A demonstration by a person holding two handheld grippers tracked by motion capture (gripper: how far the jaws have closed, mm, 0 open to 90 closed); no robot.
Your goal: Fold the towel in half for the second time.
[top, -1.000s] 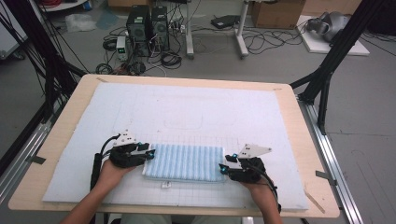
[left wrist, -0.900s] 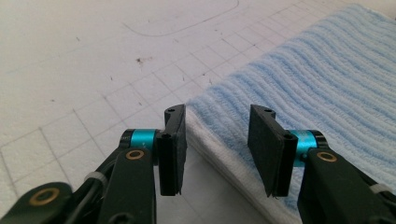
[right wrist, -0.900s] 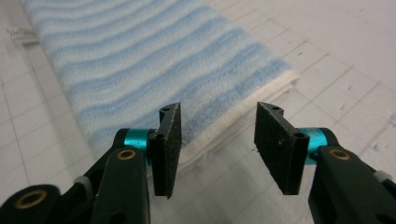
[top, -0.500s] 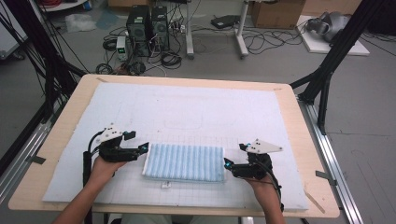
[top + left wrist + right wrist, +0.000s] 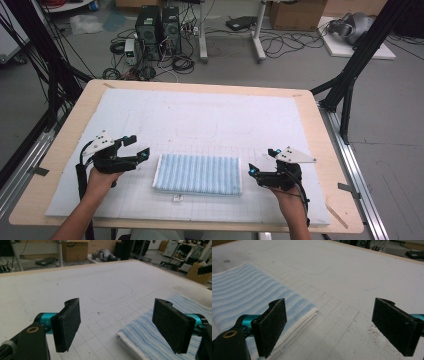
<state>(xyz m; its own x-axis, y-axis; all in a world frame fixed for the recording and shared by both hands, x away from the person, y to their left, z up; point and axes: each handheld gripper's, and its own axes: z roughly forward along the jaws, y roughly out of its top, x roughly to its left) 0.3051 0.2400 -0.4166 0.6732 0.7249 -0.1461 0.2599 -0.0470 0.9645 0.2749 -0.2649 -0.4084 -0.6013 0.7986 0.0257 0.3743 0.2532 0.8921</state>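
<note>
Lying folded flat near the tabletop's [image 5: 70, 150] front edge, the blue striped towel [image 5: 198, 173] sits between both grippers, touched by neither. The left gripper [image 5: 138, 149] hovers just off its left end, the right gripper [image 5: 261, 161] off its right; both sets of jaws have just been opening and stand wide apart, empty.
</note>
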